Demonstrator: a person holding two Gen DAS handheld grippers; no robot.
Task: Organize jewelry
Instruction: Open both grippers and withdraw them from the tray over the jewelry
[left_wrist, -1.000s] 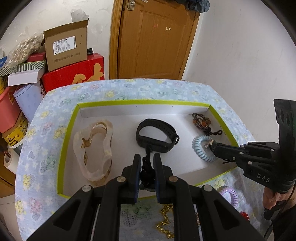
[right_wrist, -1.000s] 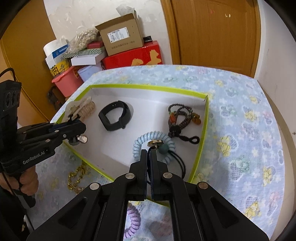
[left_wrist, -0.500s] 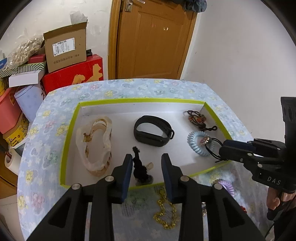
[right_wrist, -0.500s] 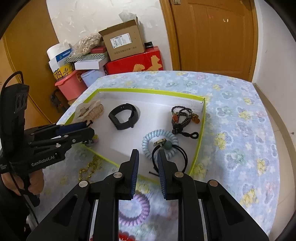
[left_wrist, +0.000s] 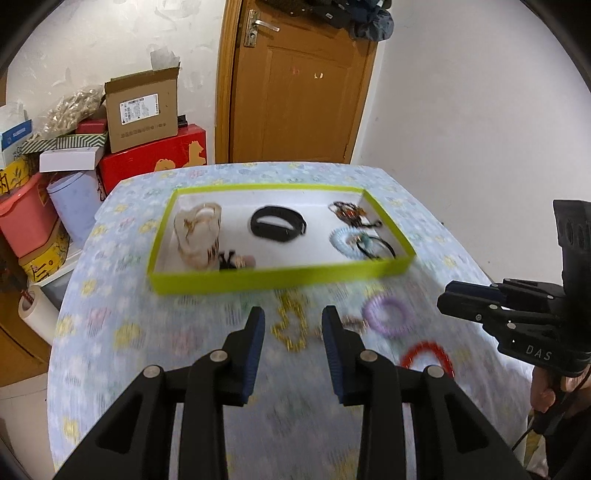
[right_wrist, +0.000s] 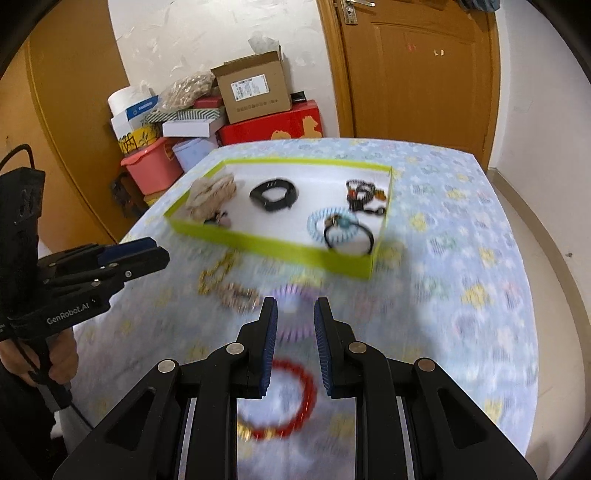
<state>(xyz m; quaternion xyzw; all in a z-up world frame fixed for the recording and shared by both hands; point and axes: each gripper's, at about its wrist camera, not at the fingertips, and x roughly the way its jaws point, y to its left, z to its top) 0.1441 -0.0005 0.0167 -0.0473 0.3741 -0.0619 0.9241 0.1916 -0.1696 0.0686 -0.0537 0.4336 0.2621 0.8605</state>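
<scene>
A green-rimmed white tray (left_wrist: 280, 277) holds a beige bracelet (left_wrist: 197, 232), a black band (left_wrist: 277, 223), a bead bracelet (left_wrist: 347, 212), a light blue spiral tie (left_wrist: 341, 240), a black hair tie (left_wrist: 380, 247) and a small black piece (left_wrist: 227, 260). On the cloth in front lie a gold chain (left_wrist: 290, 325), a purple spiral tie (left_wrist: 388, 317) and a red bead bracelet (left_wrist: 428, 356). My left gripper (left_wrist: 293, 314) hangs open and empty above the chain. My right gripper (right_wrist: 295, 306) is open and empty over the purple tie (right_wrist: 291, 291) and red bracelet (right_wrist: 295, 369).
A brownish bead bracelet (right_wrist: 238, 295) lies beside the gold chain (right_wrist: 216, 275). Stacked boxes (left_wrist: 140, 110) and a pink bin (left_wrist: 22, 221) stand behind the table's left side, beside a wooden door (left_wrist: 295, 92). A hand (right_wrist: 55, 358) grips the left gripper's handle.
Both grippers opened, leaving the small black piece and the black hair tie in the tray. Both then pulled back and up from the tray to above the loose jewellery on the cloth.
</scene>
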